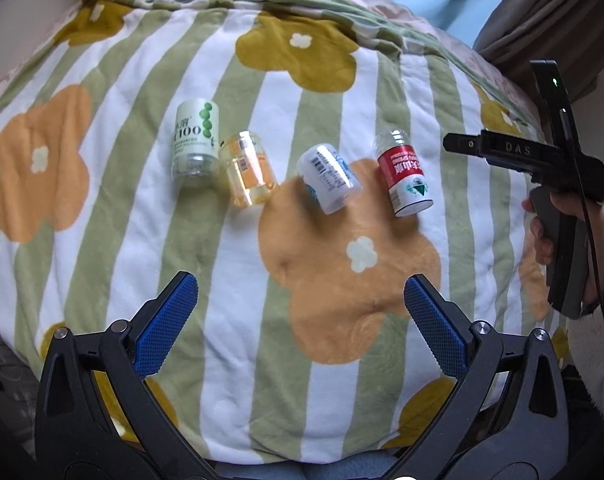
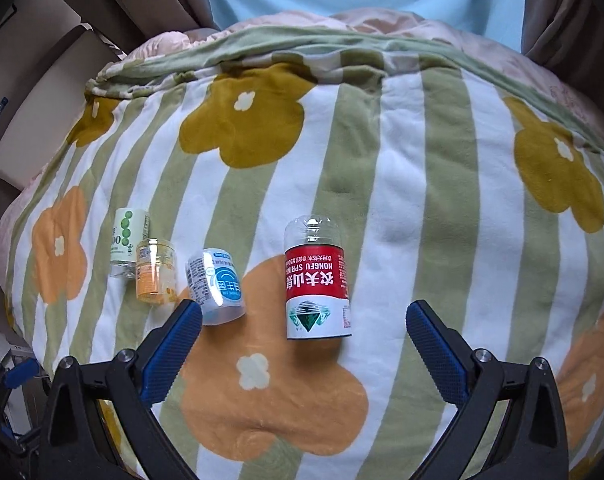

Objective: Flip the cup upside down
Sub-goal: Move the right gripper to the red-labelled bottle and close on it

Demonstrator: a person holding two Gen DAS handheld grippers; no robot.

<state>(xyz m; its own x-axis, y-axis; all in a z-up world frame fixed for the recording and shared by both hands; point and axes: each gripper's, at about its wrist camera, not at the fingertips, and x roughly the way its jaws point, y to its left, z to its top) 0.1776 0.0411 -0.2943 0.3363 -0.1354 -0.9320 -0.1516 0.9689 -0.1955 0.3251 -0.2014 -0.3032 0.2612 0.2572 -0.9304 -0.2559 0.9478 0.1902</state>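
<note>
Right wrist: red-label cup (image 2: 317, 284) between open tool (image 2: 303, 326) fingers, seemingly untouched.

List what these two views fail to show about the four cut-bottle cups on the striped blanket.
- Green-labelled clear plastic cup: right wrist view, lower part hidden behind orange-tinted clear cup.
- Blue-and-white labelled cup: left wrist view, print blurred.
- Red-labelled clear cup: rim against flowered striped blanket, interior unseen in both views.

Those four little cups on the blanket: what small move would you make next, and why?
Probably ease the right gripper forward around the red-labelled cup. It stands nearest, almost centred between the open fingers, its print already upside down; the other cups sit further left.
</note>
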